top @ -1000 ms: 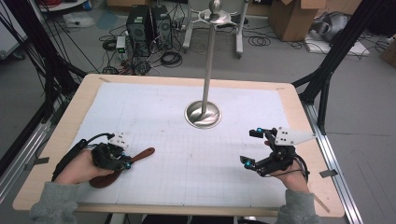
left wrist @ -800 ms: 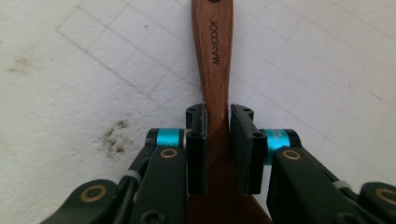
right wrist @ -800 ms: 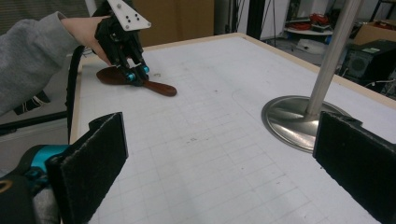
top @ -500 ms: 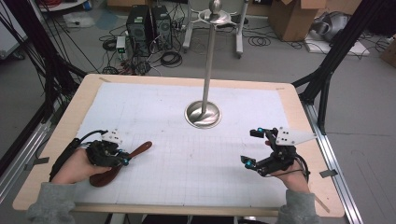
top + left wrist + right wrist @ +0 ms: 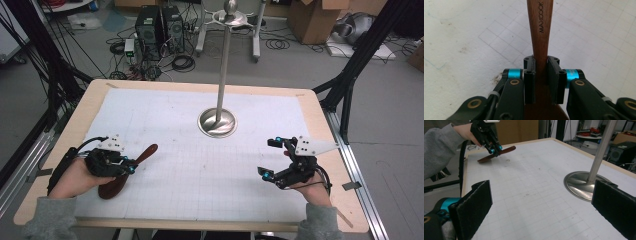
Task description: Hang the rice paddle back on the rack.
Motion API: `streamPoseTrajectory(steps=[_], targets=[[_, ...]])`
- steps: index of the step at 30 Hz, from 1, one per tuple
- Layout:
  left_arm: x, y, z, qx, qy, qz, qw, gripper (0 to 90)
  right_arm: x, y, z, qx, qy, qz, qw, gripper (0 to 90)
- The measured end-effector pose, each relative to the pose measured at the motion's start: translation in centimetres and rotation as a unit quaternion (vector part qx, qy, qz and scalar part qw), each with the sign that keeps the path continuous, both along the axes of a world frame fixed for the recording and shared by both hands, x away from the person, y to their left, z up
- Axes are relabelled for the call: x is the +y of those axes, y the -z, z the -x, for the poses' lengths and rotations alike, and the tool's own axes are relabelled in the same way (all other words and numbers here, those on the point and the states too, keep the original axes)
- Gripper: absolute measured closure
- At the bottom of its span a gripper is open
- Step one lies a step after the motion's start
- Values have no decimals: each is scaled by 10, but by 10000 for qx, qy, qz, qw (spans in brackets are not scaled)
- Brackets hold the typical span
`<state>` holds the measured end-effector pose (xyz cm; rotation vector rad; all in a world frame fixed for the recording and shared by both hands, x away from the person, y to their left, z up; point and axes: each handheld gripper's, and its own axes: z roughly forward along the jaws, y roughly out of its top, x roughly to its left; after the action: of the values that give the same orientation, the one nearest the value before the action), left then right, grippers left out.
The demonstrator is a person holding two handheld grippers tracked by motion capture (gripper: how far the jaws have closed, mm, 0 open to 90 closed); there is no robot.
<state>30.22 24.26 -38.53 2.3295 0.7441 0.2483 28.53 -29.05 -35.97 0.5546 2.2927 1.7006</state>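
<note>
A dark wooden spatula (image 5: 146, 151) marked MAXCOOK is held by its handle (image 5: 540, 25) in my left gripper (image 5: 131, 167), which is shut on it. It is tilted, with the handle end up and the broad end (image 5: 111, 188) low near the mat by the hand. From across the table, the right gripper view shows the left gripper (image 5: 494, 150) and spatula (image 5: 507, 149). My right gripper (image 5: 266, 157) rests at the front right with its jaws wide open and nothing between the pads (image 5: 474, 205). It faces across the white gridded mat (image 5: 200, 175).
A metal stand with a round base (image 5: 217, 122) and a tall pole (image 5: 223, 65) is fixed at the middle back of the mat. The base (image 5: 579, 182) lies just ahead of the right gripper. The wooden table edge (image 5: 200, 222) frames the mat.
My left gripper has risen a little and shifted with the spatula in it, lifting the handle end. The right gripper has stayed in place.
</note>
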Motion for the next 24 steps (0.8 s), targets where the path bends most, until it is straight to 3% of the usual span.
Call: streamPoseTrajectory(steps=[4,8,16,18,20,24], targets=[[-1,-7,3,-109,29,84,9999,768,0,0,0,5,11,4,10000,19],[-3,-13,3,-210,-306,136,9992,767,0,0,0,-7,9,-4,10000,19],[-5,-23,8,-404,-258,488,9977,769,-1,1,-1,14,9,-15,10000,19],[-5,-28,10,-555,-331,538,9965,769,0,2,-2,45,21,3,10000,19],[-3,-32,12,-782,-503,662,9935,769,2,3,-2,55,-18,31,10000,19],[0,-36,13,-822,-503,791,9922,770,3,3,-2,52,-52,33,10000,19]])
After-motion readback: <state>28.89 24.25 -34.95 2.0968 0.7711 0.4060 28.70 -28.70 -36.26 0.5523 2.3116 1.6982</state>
